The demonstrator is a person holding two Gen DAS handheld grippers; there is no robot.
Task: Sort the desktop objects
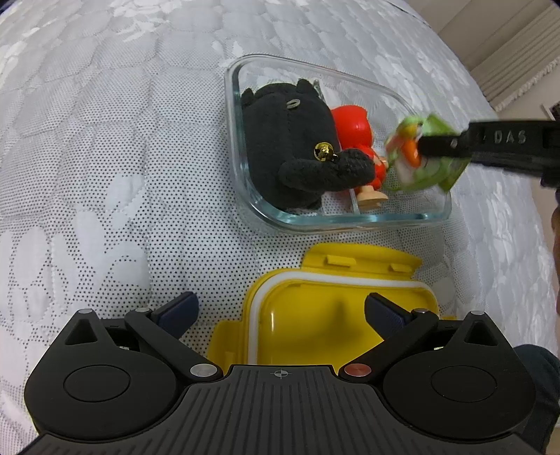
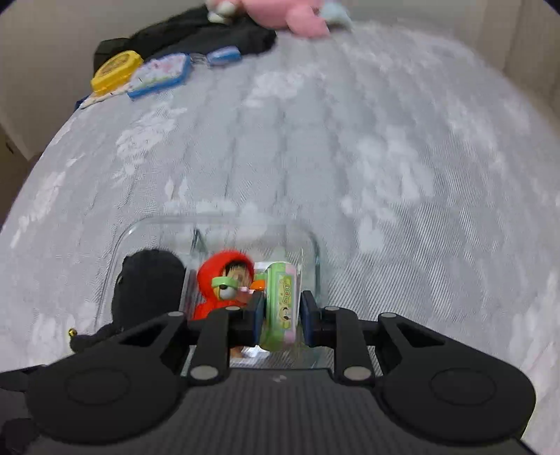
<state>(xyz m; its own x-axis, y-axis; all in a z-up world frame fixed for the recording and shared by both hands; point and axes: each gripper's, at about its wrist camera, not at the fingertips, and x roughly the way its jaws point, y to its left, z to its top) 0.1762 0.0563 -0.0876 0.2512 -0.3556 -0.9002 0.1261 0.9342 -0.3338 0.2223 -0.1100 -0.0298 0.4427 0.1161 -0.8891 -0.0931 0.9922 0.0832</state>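
A clear glass container (image 1: 350,220) sits on the white quilted bed. Inside it lie a black plush cat (image 1: 290,140) with a gold bell and a red-hooded figure (image 1: 353,126). My right gripper (image 1: 425,147) comes in from the right, shut on a green snack packet (image 1: 416,154) held over the container's right part. In the right wrist view the packet (image 2: 281,308) stands upright between the pads of the right gripper (image 2: 281,311), beside the red figure (image 2: 224,276) and the plush (image 2: 147,290). My left gripper (image 1: 280,311) hangs open over a yellow lid (image 1: 315,315).
The yellow lid lies upside down just in front of the container. At the bed's far end lie a yellow box (image 2: 117,70), a blue-edged case (image 2: 161,75), dark cloth (image 2: 210,35) and a pink plush (image 2: 290,14). A person's dark sleeve (image 1: 539,367) shows at the right.
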